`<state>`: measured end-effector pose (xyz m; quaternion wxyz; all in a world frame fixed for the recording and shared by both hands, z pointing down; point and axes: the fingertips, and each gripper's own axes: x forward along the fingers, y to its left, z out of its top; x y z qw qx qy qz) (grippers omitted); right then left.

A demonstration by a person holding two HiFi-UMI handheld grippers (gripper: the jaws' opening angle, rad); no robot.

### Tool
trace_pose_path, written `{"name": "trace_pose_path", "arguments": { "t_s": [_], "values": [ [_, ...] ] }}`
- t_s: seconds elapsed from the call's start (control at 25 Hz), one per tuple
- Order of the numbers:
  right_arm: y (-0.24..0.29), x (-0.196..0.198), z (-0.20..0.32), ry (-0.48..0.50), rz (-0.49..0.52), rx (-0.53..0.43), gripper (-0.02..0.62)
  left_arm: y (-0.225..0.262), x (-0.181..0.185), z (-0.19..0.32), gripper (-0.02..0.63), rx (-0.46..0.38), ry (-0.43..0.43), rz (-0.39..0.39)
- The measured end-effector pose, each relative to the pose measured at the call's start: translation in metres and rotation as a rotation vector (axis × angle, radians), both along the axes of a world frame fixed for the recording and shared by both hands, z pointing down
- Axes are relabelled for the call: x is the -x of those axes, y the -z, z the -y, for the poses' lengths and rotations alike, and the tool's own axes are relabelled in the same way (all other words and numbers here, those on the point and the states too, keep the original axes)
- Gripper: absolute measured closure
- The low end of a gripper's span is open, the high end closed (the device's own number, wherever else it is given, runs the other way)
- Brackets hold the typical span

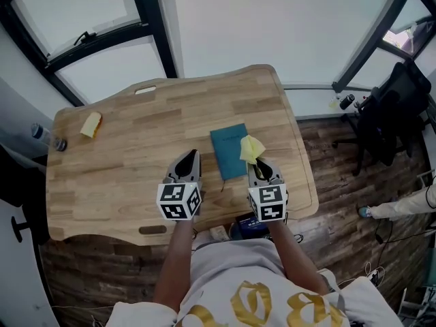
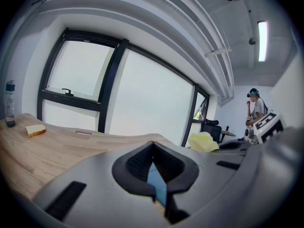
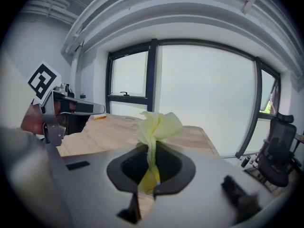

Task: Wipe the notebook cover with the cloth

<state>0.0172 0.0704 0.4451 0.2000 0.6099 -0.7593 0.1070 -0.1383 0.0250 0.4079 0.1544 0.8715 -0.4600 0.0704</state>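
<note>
The cloth (image 3: 158, 123), soft and limp, sits clamped by a gathered fold in the right hand-held gripper (image 3: 151, 161), over the notebook (image 1: 228, 152) lying flat on the worktop (image 1: 129, 162). That notebook looks light and may slide (pin its edge with the closed, empty left hand-held gripper (image 2: 153, 148)).

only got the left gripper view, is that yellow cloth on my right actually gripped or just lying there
Observer: Gripped. The right gripper view shows the right gripper with its jaws shut on the cloth, which sticks up from them.
Operator: and where's the notebook
Observer: The head view shows the notebook lying closed on the table, just ahead of and between the left gripper and the right one.
</note>
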Motion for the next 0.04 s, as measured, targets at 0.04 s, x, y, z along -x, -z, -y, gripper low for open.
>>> {"name": "trace_pose_path", "arguments": {
  "t_s": [0.04],
  "values": [
    [-0.0005, -0.0004, 0.0, -0.002, -0.004, -0.002, 0.558, 0.001, -0.0008, -0.0009, 0.592, -0.007, -0.008, -0.005]
  ]
}}
